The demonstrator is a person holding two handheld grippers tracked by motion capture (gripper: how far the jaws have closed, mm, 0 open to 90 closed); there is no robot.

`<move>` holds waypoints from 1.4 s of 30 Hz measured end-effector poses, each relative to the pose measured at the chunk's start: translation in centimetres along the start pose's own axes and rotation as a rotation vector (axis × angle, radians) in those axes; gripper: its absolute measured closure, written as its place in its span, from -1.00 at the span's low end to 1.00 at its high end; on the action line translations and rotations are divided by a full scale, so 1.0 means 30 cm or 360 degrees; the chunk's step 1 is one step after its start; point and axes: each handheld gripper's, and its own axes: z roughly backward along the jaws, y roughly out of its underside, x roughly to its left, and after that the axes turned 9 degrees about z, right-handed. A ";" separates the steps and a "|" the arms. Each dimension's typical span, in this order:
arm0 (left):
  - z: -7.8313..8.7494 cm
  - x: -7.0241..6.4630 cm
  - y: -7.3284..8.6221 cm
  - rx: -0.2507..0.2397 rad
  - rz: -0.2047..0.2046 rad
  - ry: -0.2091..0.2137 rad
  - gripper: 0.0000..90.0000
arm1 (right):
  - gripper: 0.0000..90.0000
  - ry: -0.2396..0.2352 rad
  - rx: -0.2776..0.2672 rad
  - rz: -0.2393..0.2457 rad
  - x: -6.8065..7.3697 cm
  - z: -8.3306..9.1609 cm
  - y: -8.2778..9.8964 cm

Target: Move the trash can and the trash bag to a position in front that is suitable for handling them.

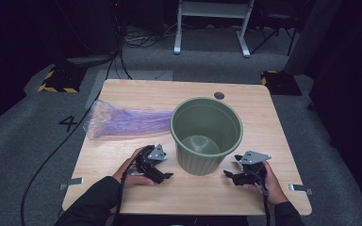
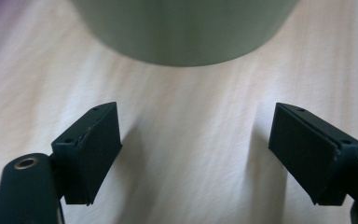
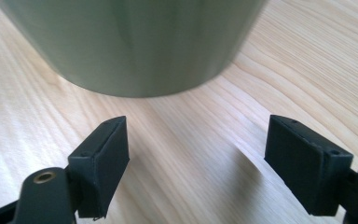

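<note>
**Both grippers flank the green bin, jaws apart**

The green bin (image 1: 206, 135) stands upright near the middle of the surface (image 1: 264, 113), open mouth up, with nothing visible inside. Its wall is ribbed and tapers toward the base, with a thicker rim at the top; the plastic looks matt and stiff. Behind and to its left lies a purple bag (image 1: 125, 121), thin and see-through, flat on the wood with one end touching or just beside the bin's wall.

The left hand-held gripper (image 1: 166, 168) rests low by the bin's left side and the right hand-held gripper (image 1: 231, 175) by its right, each near the base but not touching it. Both have their jaws spread wide with nothing between them; each gripper view looks over bare wood at the bin's lower wall (image 2: 182, 32) (image 3: 135, 46). Placed so, the pair seem ready to work on the bin from either side, probably to line it with the bag.
</note>
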 end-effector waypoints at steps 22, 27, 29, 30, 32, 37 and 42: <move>0.183 0.277 0.019 -0.0338 0.0369 -0.0431 -0.51 | -0.50 0.0109 0.0016 -0.0142 -0.059 0.029 0.059; 0.177 0.323 -0.012 -0.0364 0.0460 -0.0401 -0.52 | -0.50 0.0099 0.0015 -0.0161 -0.061 0.028 0.060; 0.171 0.323 -0.019 -0.0348 0.0425 -0.0421 -0.53 | -0.49 0.0095 0.0015 -0.0167 -0.061 0.028 0.061; 0.159 0.320 -0.026 -0.0327 0.0409 -0.0437 -0.53 | -0.49 0.0095 0.0015 -0.0167 -0.061 0.028 0.061; 0.130 0.317 -0.035 -0.0270 0.0364 -0.0467 -0.47 | -0.48 0.0089 0.0013 -0.0170 -0.061 0.028 0.061; 0.080 0.338 -0.039 -0.0207 0.0363 -0.0516 -0.33 | -0.48 0.0084 0.0011 -0.0174 -0.061 0.028 0.061; 0.092 0.382 -0.044 -0.0276 0.0522 -0.0460 0.07 | -0.48 0.0081 0.0012 -0.0182 -0.062 0.027 0.062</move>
